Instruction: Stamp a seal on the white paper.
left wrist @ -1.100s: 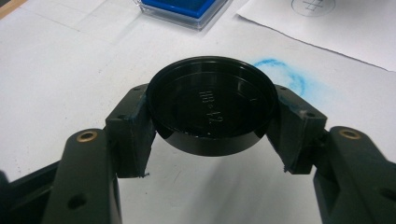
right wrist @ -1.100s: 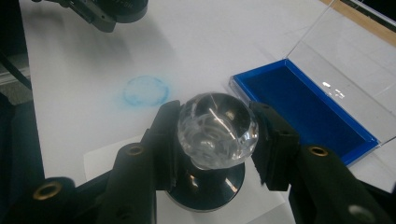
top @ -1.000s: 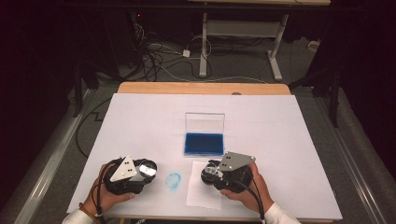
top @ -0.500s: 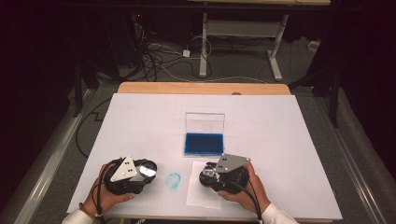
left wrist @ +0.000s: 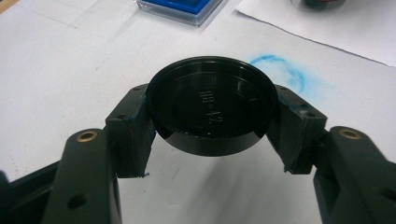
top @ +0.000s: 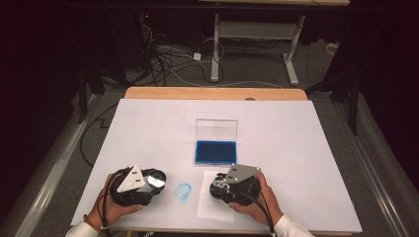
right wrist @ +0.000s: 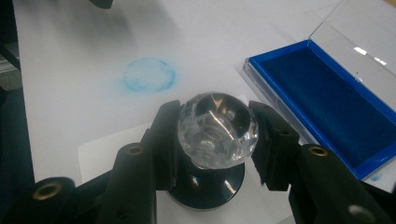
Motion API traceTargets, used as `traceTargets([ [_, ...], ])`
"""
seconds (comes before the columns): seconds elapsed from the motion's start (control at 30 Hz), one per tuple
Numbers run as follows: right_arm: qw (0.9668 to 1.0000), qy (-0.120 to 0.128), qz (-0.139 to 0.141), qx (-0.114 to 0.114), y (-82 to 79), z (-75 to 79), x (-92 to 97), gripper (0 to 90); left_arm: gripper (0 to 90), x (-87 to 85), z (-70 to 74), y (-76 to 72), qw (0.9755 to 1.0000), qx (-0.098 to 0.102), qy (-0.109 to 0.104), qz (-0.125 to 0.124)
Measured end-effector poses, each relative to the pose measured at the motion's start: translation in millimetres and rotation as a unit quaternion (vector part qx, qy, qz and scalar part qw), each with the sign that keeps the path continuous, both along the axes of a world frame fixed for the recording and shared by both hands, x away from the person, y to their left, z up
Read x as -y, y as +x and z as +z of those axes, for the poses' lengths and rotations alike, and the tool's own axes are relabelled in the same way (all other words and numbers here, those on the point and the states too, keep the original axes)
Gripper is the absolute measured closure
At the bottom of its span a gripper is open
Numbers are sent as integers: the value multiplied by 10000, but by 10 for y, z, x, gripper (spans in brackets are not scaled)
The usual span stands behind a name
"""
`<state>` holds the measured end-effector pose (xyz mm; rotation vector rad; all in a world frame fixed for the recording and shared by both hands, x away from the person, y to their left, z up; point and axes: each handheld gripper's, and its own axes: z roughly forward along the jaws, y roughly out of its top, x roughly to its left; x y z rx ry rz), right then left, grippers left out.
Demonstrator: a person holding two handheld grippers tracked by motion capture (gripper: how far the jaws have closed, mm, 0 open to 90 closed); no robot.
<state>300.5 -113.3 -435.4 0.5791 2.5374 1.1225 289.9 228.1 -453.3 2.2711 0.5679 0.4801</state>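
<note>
Your right gripper (right wrist: 215, 135) is clamped on the stamp (right wrist: 217, 128), handle upright over the paper sheet (top: 213, 200); ink pad (right wrist: 329, 105) lies at two o'clock. Your left gripper (left wrist: 211, 116) grips its black cap (left wrist: 211, 105).

Before you stands the bench (top: 148, 128), its top covered white, with a wooden strip along the far edge. On it lies an open ink pad (top: 215, 152), its blue cushion up and clear lid raised behind. Nearer you are a blue ring stain (top: 183, 190) and a white paper sheet (top: 210, 206) just beside it.
</note>
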Motion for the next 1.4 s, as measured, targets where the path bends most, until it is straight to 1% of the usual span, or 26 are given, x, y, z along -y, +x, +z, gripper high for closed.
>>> traceTargets([
  [0.27,10000,-67,-15,-14,19,-40,-16,570,364,0,-1,-1,10000,-3,8,-4],
  [0.47,9999,-163,7,-13,36,-94,-33,570,364,-2,4,-3,10000,7,11,-5],
  [0.57,9999,-114,19,-12,48,-108,-26,570,364,-3,5,-2,10000,-2,4,-5],
  [0.67,10000,-54,30,35,40,-136,-9,570,364,2,4,-7,10000,-7,2,-14],
  [0.73,10000,-94,10,30,24,-136,-2,571,364,5,4,-11,10000,-8,0,-24],
  [0.8,9998,-160,-4,77,7,-133,-8,571,364,7,4,-12,10000,-10,7,-22],
  [0.87,9999,-127,-24,71,5,-140,-5,571,364,8,6,-18,10000,-6,-15,-24],
  [1.03,9998,-155,-72,100,-9,-143,-18,571,364,4,2,-12,10000,-20,-6,-27],
  [1.1,9999,-109,-85,48,-3,-145,-11,571,364,11,1,-12,10000,-25,-6,-31],
  [1.2,9999,-106,-97,47,-8,-147,-9,571,364,22,2,-19,10000,-26,-16,-43],
  [1.3,9998,-45,-168,30,-16,-155,-9,571,364,23,-1,-18,10000,-24,-16,-36],
  [1.33,9998,-84,-168,69,-25,-153,-17,571,364,21,-1,-18,10000,-26,-34,-33],
  [1.4,9998,-81,-182,66,-27,-153,-18,571,364,20,2,-16,10000,-18,-47,-29],
])
